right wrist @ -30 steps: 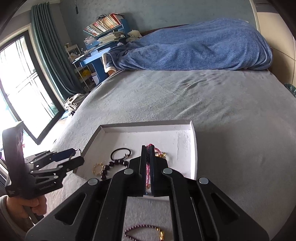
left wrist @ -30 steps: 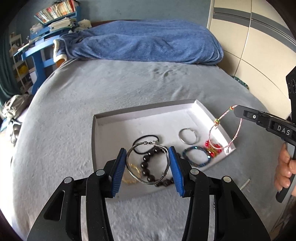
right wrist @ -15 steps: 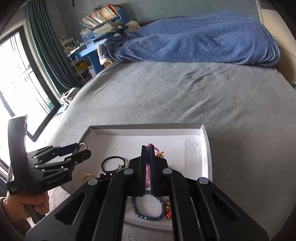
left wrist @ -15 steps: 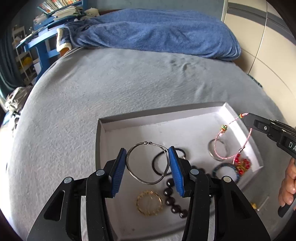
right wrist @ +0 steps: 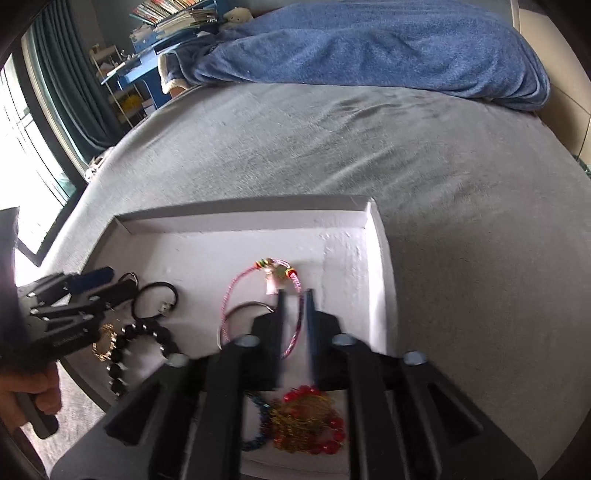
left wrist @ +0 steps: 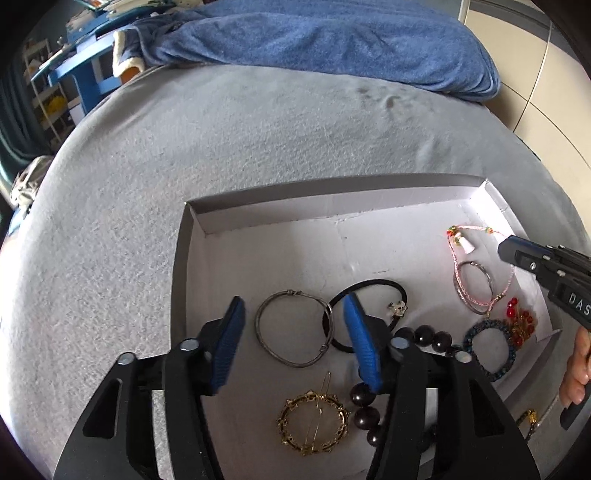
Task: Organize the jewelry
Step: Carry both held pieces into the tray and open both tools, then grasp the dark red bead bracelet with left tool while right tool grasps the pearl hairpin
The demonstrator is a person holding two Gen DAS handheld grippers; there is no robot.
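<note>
Both tools are letting go over the white tray [left wrist: 258,214]: the left tool [left wrist: 291,343] is spreading, its silver bangle [left wrist: 293,328] lying free between the pads, while the right tool [right wrist: 294,321] is spreading around the pink cord bracelet [right wrist: 229,295] at the tray's 2 o'clock. Next, I judge, both are needing a clean lift away, without snagging either piece.

Landmark: the tray [left wrist: 266,214] lies on the bed [left wrist: 258,122], its far wall toward the blanket [left wrist: 332,40].
Blanket: behind the tray, at the bed's far end.
Wire bangle [left wrist: 293,328]: in the tray, left of middle, flat on its floor.
Hair tie [left wrist: 369,317]: in the tray, just right of the bangle, touching it.
Brooch [left wrist: 314,424]: in the tray, nearer than the bangle.
Bead string [left wrist: 424,338]: in the tray, right of the brooch.
Cord bracelet [right wrist: 258,306]: in the tray's right part, lying over a plain ring [left wrist: 474,291].
Beaded ring [left wrist: 489,349]: in the tray, nearer than the plain ring.
Shelves [right wrist: 173,18]: beyond the bed, far left of the tray.
</note>
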